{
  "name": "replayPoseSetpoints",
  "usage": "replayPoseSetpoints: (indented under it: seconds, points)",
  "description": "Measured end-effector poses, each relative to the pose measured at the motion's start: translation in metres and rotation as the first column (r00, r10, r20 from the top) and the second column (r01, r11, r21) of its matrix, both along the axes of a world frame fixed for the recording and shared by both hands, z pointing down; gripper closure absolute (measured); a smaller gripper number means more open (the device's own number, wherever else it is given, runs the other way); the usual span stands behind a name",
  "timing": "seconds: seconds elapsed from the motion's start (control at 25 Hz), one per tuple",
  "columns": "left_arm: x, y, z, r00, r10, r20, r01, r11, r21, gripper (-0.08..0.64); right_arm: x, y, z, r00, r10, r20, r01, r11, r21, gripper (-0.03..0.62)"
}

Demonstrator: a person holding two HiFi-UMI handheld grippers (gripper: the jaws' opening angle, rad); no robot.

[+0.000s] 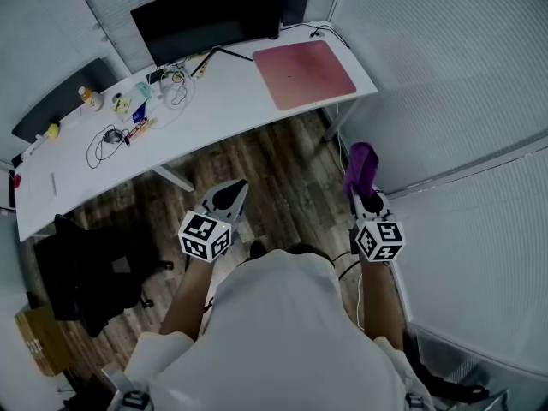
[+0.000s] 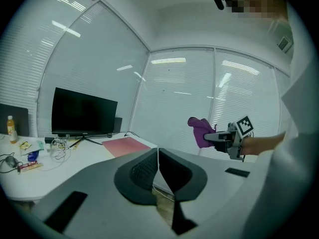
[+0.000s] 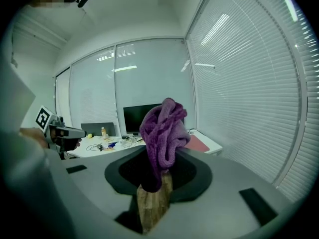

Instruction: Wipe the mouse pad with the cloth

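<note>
The pink mouse pad [image 1: 303, 73] lies flat at the right end of the white desk [image 1: 214, 114], also seen as a pink mouse pad [image 2: 124, 146] in the left gripper view. A bunched purple knitted cloth [image 1: 360, 167] is held by my right gripper [image 1: 363, 193], which is shut on it; the cloth [image 3: 162, 136] sticks up between the jaws. My left gripper [image 1: 229, 198] hangs over the wooden floor, well short of the desk, jaws shut on nothing. Both grippers are apart from the pad.
A black monitor [image 1: 208, 13] stands at the desk's back. Cables [image 1: 107, 139], a bottle [image 1: 89, 98] and small items clutter the left half. A black chair [image 1: 92, 264] stands lower left. Blind-covered windows [image 1: 445, 67] close in the right side.
</note>
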State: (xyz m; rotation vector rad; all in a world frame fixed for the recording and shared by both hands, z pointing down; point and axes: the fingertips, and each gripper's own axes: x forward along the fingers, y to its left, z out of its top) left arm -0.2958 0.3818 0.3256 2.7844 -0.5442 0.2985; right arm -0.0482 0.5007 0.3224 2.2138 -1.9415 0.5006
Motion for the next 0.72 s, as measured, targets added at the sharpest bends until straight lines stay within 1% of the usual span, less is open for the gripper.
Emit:
replayPoseSetpoints:
  seconds: [0.12,0.32,0.52,0.72]
  points:
    - [-0.007,-0.006,0.003,1.000,0.001,0.003,-0.001,1.000,-0.004,0.537,-0.008,-0.006,0.001,1.000,-0.004,-0.002,0.004,1.000,-0.005,0.471]
    - [-0.010,-0.014,0.005,1.000,-0.004,-0.001,0.004,1.000,-0.011,0.537,-0.009,-0.012,0.003,1.000,-0.002,-0.001,0.002,1.000,-0.015,0.471]
    - [0.000,-0.023,0.009,1.000,0.005,0.008,-0.005,1.000,-0.017,0.537,-0.003,-0.025,0.009,1.000,-0.007,0.005,0.007,1.000,-0.025,0.471]
    - [0.015,-0.039,0.011,1.000,-0.008,0.015,0.008,1.000,-0.020,0.537,0.012,-0.045,0.013,1.000,-0.024,0.014,0.024,0.999,-0.028,0.471]
